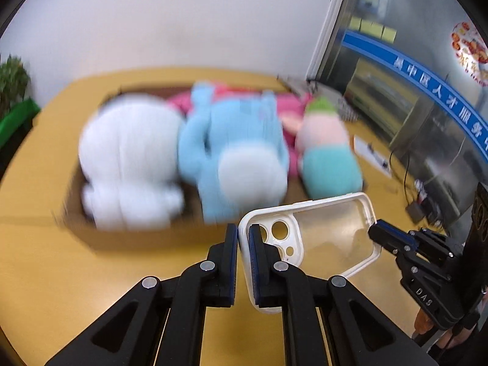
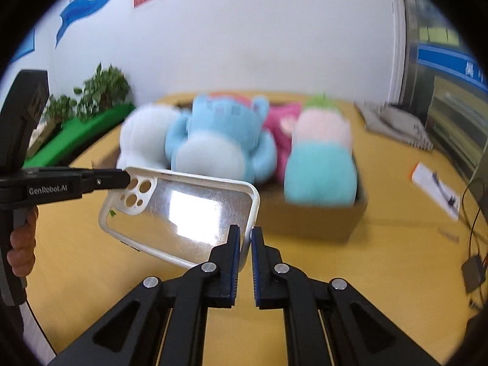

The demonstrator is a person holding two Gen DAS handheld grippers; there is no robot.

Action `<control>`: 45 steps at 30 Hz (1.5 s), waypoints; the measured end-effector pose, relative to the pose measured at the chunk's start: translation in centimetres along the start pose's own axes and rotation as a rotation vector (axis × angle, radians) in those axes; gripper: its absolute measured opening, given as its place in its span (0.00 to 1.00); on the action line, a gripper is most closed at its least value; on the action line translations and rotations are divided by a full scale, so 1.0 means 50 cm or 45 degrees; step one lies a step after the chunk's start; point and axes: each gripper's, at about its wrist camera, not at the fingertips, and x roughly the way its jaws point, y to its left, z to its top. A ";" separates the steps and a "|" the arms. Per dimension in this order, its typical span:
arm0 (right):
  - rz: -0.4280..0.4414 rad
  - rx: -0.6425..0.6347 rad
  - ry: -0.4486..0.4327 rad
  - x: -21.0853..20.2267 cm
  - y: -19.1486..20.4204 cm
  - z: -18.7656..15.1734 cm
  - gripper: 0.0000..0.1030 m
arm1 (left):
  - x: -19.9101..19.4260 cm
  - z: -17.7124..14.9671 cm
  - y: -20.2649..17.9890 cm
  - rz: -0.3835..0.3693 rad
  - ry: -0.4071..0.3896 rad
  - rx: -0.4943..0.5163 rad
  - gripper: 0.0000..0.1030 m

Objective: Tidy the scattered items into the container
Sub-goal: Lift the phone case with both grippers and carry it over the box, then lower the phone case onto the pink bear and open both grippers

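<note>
Both grippers hold one phone case (image 1: 317, 238) between them, clear of the yellow table (image 1: 45, 274). The left gripper (image 1: 243, 262) is clamped on the case's camera-hole end, its rim pinched thin between the blue pads; the right gripper (image 2: 245, 262) is clamped on the opposite short end, again on the white rim only. Seen from the left wrist, the right gripper's tips reach the case from the right side; seen from the right wrist, the left gripper comes in from the left at the camera holes.

Ahead of both tools and lower sits the cardboard box (image 2: 308, 225), already crowded: a white plush (image 1: 128, 158), a blue plush (image 1: 235, 155), a pink plush (image 2: 282, 128) behind, and a pastel plush with a green top (image 2: 321, 155)

Risks, as I judge them:
- Each hold is on a narrow, smooth rim. If the two hands drift apart or closer, the soft case may bow or pop out of one pair of pads and swing from the other
- If one hand twists against the other, the case may wring loose and drop to the table short of the box
- The box shows little free room; released on top of the rounded plush, the case could slide off over the near wall
- Opening one gripper well ahead of the other would leave the case hanging by one edge
</note>
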 end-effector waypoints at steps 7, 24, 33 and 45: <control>-0.036 -0.018 -0.156 0.056 -0.013 0.219 0.06 | 0.015 0.215 0.044 0.019 -0.118 0.051 0.07; -0.127 0.036 0.143 0.446 -0.096 0.305 0.07 | 0.396 0.376 0.145 0.025 0.178 -0.009 0.07; -0.153 0.126 0.011 0.306 -0.087 0.309 0.77 | 0.187 0.333 0.116 0.120 -0.055 0.021 0.80; -0.176 0.093 -0.054 0.082 0.007 0.145 0.78 | -0.044 0.049 0.022 0.237 -0.260 0.028 1.00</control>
